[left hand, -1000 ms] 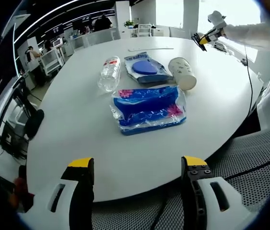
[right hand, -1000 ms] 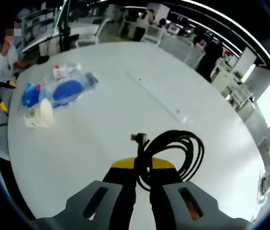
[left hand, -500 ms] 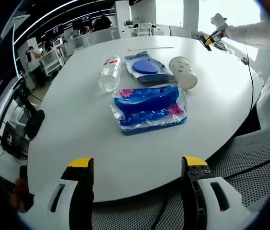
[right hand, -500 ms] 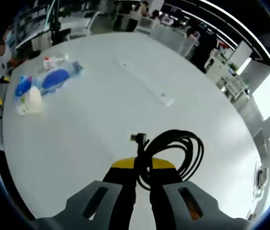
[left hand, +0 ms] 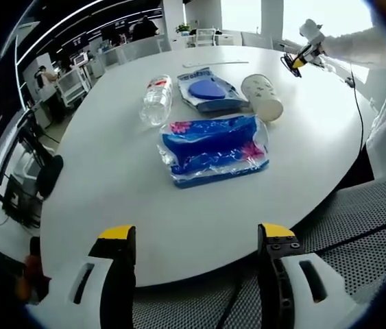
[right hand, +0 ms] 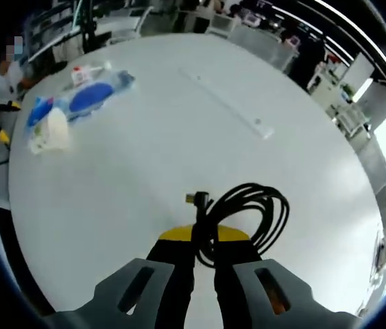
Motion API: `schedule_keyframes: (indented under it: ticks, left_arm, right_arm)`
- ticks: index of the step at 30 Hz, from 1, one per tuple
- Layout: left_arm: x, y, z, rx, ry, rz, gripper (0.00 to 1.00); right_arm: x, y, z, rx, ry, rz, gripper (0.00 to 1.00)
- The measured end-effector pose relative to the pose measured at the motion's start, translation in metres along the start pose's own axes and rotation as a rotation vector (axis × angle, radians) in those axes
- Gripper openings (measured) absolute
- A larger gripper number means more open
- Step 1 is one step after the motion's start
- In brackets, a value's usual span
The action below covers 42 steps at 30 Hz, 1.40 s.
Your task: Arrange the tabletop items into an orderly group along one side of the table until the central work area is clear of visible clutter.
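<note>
In the left gripper view, a blue plastic packet with pink flowers (left hand: 213,149) lies on the round white table (left hand: 117,199). Behind it lie a clear water bottle (left hand: 156,101), a blue pouch (left hand: 208,91) and a tipped paper cup (left hand: 262,98). My left gripper (left hand: 196,240) stands open over the table's near edge, apart from them all. My right gripper (right hand: 204,235) is shut on a coiled black cable (right hand: 247,218), held above the table. The right gripper (left hand: 295,60) also shows far off in the left gripper view. The same items (right hand: 76,101) lie far left in the right gripper view.
A flat white strip (right hand: 230,106) lies on the table's far part. A mesh chair (left hand: 357,233) stands by the near table edge. Office desks, chairs and people stand beyond the table. A person's white sleeve (left hand: 357,48) reaches in from the right.
The left gripper view has shifted slightly; the items have not moved. The right gripper has swung with the cable still in it, so the table view has turned.
</note>
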State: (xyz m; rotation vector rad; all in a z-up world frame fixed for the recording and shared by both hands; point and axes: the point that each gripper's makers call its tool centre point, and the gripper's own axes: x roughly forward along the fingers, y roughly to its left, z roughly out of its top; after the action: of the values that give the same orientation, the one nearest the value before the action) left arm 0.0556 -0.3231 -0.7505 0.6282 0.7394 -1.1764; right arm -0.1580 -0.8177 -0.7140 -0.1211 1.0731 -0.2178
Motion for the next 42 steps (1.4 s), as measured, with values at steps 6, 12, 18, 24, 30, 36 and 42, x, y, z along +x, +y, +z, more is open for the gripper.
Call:
schedule_keyframes:
  ticks: [6, 12, 18, 24, 30, 36, 42]
  left_arm:
    - [0.000, 0.000, -0.002, 0.001, 0.009, 0.001, 0.73]
    - [0.001, 0.000, -0.003, 0.000, 0.019, 0.000, 0.72]
    - [0.001, -0.001, -0.003, 0.000, 0.021, -0.002, 0.72]
    - [0.002, -0.002, -0.005, 0.003, 0.029, -0.009, 0.70]
    - [0.002, -0.003, -0.005, 0.008, 0.033, -0.009, 0.70]
    - [0.002, -0.004, -0.005, 0.016, 0.040, -0.013, 0.69]
    - [0.003, -0.004, -0.006, 0.028, 0.044, -0.012, 0.71]
  right_arm:
    - [0.005, 0.010, -0.004, -0.021, 0.016, 0.028, 0.06]
    - [0.011, 0.017, -0.006, -0.046, 0.031, 0.050, 0.06]
    - [0.014, 0.023, -0.002, 0.003, 0.018, 0.079, 0.06]
    - [0.018, 0.024, 0.002, 0.032, -0.013, 0.105, 0.06]
    - [0.021, 0.025, 0.005, 0.116, -0.052, 0.123, 0.06]
    - [0.026, 0.028, 0.006, 0.148, -0.072, 0.130, 0.06]
    - [0.031, 0.030, 0.006, 0.169, -0.085, 0.136, 0.06]
